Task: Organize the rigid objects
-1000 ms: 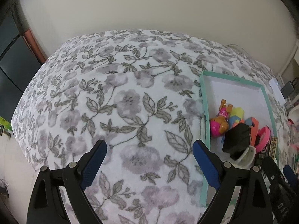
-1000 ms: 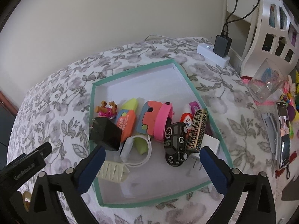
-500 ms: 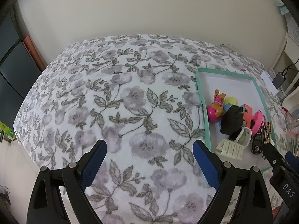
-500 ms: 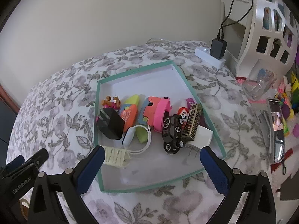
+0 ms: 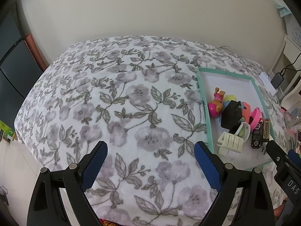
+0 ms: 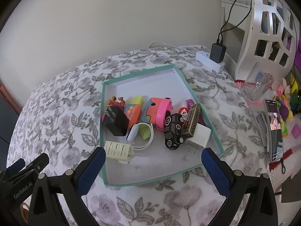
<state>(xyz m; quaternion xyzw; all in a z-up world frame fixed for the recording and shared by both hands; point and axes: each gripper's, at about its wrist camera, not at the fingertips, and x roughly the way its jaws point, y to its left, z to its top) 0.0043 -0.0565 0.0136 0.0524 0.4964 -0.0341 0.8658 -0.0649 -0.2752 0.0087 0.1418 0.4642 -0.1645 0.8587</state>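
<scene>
Both hand-held grippers, left [image 5: 150, 160] and right [image 6: 153, 166], gape empty. The tray [image 6: 205, 113] at 12 o'clock of the right one holds light, stiff toys; the car [image 6: 172, 130] looks slick, so pinch its flat sides.

Left two-finger gripper [image 5: 150, 151] of matte black plastic: angular triangulated arms with cut-out windows, round silver pivot screws on the upper edges, flat fingers faced with dark blue textured pads [image 5: 95, 166]. Right two-finger gripper [image 6: 153, 159] of identical build: black arms, silver screws, blue dimpled pads [image 6: 216, 171]. White lettering on the black side bars: "GenRobot.AI" on the left unit, "DAS" on the right.
</scene>
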